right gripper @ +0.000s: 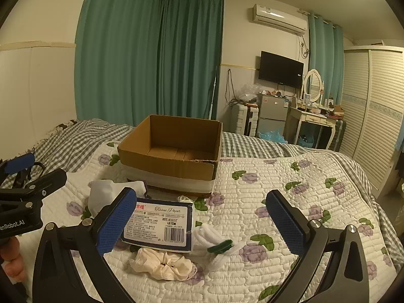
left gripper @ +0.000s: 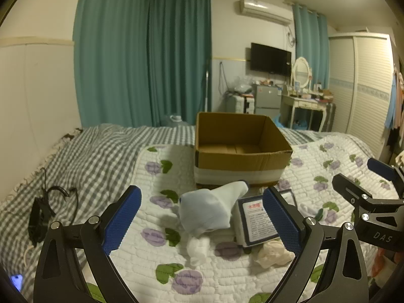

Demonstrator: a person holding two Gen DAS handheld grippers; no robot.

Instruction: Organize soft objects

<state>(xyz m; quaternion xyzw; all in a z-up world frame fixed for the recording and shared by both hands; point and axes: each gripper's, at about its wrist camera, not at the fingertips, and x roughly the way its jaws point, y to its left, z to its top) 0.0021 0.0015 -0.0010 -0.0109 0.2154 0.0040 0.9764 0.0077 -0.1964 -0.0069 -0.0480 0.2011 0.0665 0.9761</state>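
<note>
Both pairs of jaws are held wide apart over a bed covered by a floral quilt [right gripper: 290, 192], and nothing is gripped or touched by either. Between the blue pads of the left gripper [left gripper: 202, 219] a pale blue cloth [left gripper: 204, 209] is seen beside a tissue paper pack [left gripper: 255, 221]. Ahead of the right gripper [right gripper: 202, 223], the same pack, a cream scrunchie [right gripper: 161, 265] and white socks [right gripper: 214, 242] lie loose. An open cardboard box [right gripper: 174, 161] stands just behind them.
</note>
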